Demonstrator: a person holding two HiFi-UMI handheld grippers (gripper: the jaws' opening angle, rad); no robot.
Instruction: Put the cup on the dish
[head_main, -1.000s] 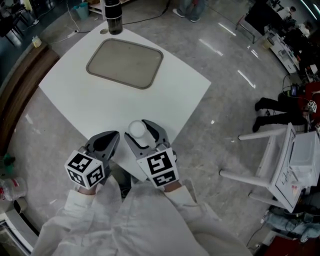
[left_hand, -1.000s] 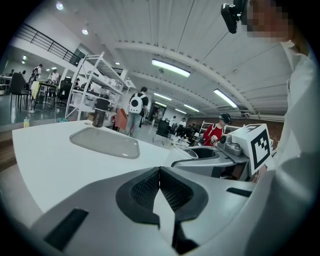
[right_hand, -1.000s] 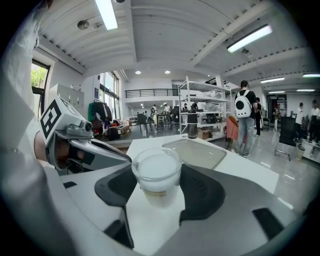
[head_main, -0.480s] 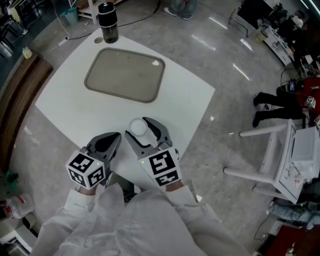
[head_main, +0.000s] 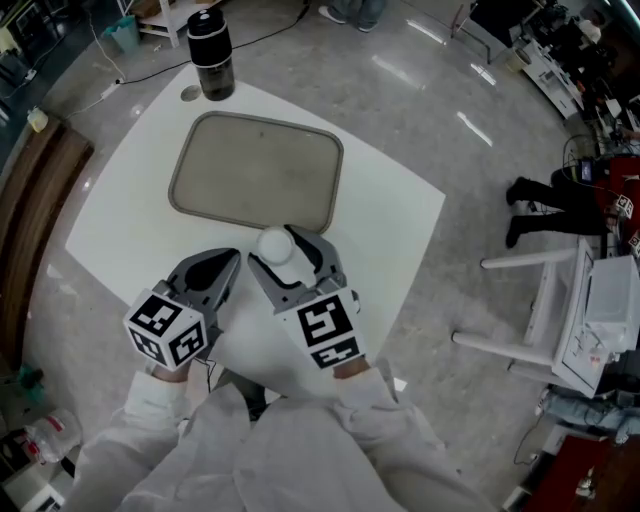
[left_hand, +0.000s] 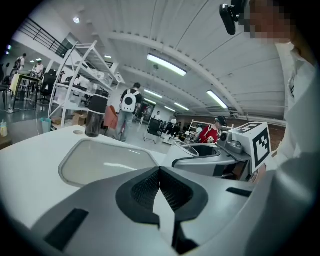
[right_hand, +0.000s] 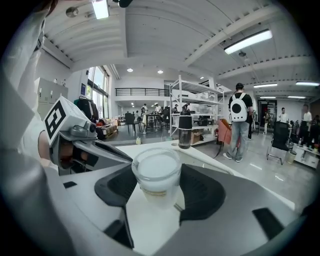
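Two grippers sit low over the near part of the white table (head_main: 130, 210), and only one has work. The right gripper (head_main: 285, 252) pinches the cup (right_hand: 156, 175) between its dark pads, one jaw on each side of the wall below the rim. This keeps the cup upright with its mouth facing up, which looks like a grip chosen for carrying and setting down without tipping. The left gripper (left_hand: 160, 175) has its jaws pressed together on nothing and rests just beside the other, apparently parked out of the way.

In the head view the cup is at the near rim of the dish (head_main: 255, 121), a shallow grey-brown tray with rounded corners. I judge it is not yet set down inside, though I cannot tell whether its base touches the table.

The cup is clear-walled and looks whitish within (liquid, a lid or frosted plastic, I cannot say). The dish holds nothing. A black tumbler (head_main: 210, 42) stands closed at the far corner, well apart from the cup and just beyond the dish.
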